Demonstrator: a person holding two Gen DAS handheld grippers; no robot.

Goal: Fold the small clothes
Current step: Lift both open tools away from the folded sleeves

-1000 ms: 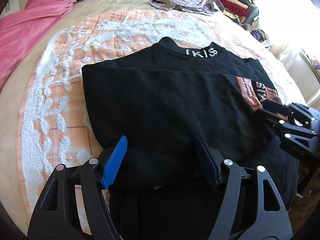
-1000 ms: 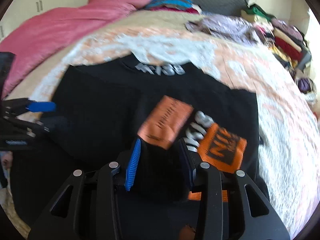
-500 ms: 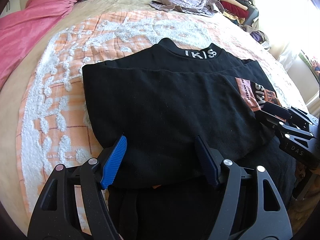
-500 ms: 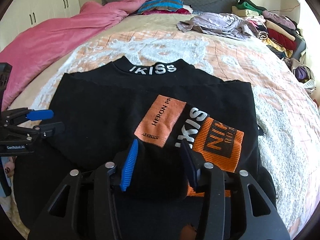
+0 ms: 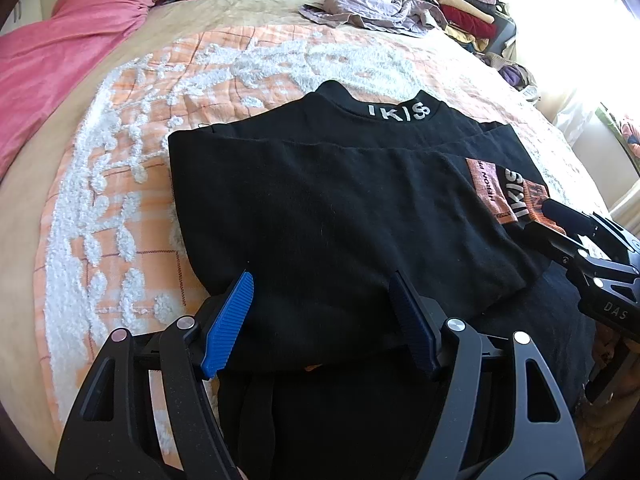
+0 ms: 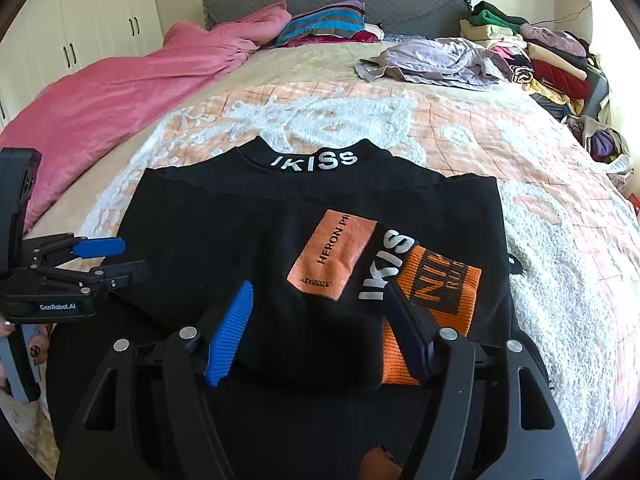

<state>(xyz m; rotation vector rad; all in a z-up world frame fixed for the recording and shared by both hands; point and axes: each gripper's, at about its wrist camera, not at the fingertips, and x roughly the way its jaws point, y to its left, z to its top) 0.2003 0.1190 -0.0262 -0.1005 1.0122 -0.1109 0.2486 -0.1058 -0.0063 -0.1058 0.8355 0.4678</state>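
A black top point(image 5: 320, 208) point(image 6: 248, 240) with white "IKISS" lettering on its collar and an orange patch point(image 6: 336, 258) lies on the bed, its lower part folded up over its upper part. My left gripper point(image 5: 320, 312) is open, its blue fingers either side of the near folded edge at the left. It also shows at the left of the right wrist view point(image 6: 112, 258). My right gripper point(image 6: 316, 320) is open over the near folded edge by the orange patch. It shows at the right of the left wrist view point(image 5: 560, 220).
The top lies on an orange-and-white tufted bedspread point(image 6: 360, 120). A pink duvet point(image 6: 120, 92) is heaped at the left. A lilac garment point(image 6: 432, 60) and a pile of folded clothes point(image 6: 540, 56) sit at the far right. White wardrobes point(image 6: 80, 28) stand beyond the bed.
My right gripper let go of the folded-up layer, opened wider and drew back a little. The layer now lies flat. My left gripper has hardly moved.
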